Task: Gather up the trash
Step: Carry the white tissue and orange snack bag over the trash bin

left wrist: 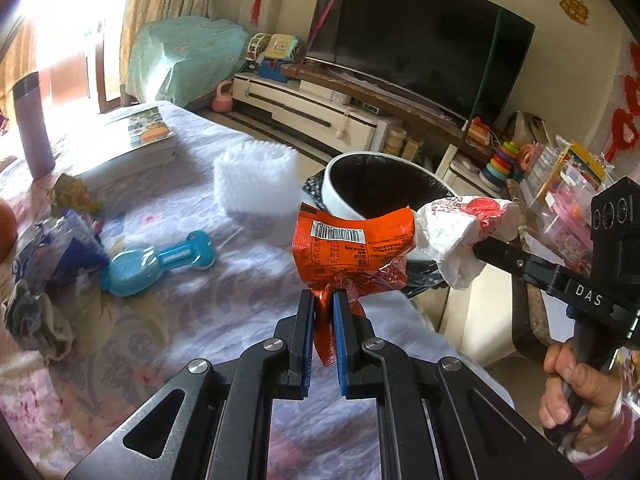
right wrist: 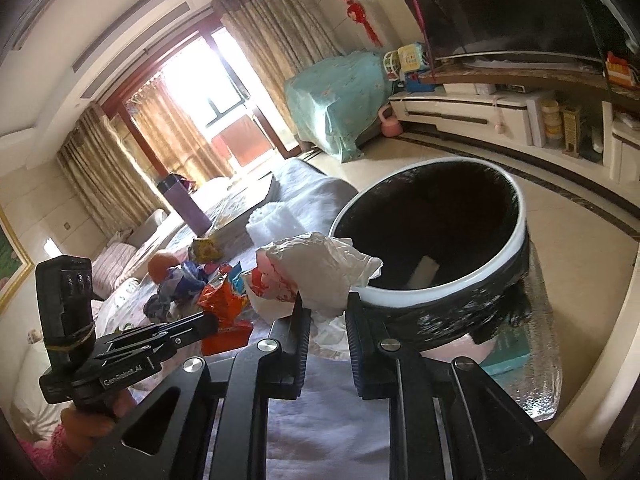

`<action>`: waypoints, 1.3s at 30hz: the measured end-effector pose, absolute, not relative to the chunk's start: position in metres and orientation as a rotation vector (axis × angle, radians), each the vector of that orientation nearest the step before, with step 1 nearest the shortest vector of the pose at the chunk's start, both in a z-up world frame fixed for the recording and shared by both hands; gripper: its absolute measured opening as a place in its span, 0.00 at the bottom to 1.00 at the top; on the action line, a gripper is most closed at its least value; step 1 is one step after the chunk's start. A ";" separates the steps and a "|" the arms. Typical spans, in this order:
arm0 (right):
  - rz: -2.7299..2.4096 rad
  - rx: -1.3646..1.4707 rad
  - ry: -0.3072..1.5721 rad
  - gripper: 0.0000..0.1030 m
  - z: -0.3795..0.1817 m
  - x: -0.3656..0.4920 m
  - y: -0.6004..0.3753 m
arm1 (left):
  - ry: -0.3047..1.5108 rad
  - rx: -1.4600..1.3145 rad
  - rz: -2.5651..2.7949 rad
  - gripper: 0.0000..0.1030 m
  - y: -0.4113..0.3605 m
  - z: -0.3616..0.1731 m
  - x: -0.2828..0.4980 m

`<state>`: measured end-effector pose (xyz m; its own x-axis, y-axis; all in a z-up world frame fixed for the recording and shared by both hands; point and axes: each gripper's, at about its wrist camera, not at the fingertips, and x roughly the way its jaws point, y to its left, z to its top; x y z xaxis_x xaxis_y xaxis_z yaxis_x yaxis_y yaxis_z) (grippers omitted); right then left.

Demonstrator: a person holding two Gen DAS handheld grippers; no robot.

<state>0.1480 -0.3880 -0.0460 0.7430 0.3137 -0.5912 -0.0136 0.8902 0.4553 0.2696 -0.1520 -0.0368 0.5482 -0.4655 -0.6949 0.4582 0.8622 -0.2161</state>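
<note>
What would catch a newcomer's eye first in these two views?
The orange wrapper, pinched in the left hand-held gripper in mid-air above the patterned bedspread. Beside it, the right hand-held gripper holds a crumpled white-and-red bag, close to the rim of the black-lined bin just beyond. More trash lies on the bedspread to the left.

Each wrist camera looks forward and downward along its own gripper, close over the bench; both views share the bin (left wrist: 384,184) (right wrist: 440,248) and the far television (left wrist: 420,48) (right wrist: 512,4).
</note>
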 end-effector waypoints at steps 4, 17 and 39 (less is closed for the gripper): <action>0.165 0.453 0.707 0.17 -0.045 0.147 -0.397 | 0.823 -0.003 -0.560 0.07 -0.160 -0.035 0.273; 0.118 0.457 0.694 0.17 -0.044 0.148 -0.418 | 0.835 0.007 -0.589 0.07 -0.190 -0.031 0.290; 0.034 0.420 0.702 0.17 -0.036 0.173 -0.447 | 0.841 0.077 -0.600 0.07 -0.246 -0.032 0.337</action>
<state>0.1727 -0.4467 -0.0364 0.7667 0.1691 -0.6194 0.1092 0.9163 0.3854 0.3374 -0.2457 -0.0325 0.5120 -0.4690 -0.7197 0.5278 0.8328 -0.1671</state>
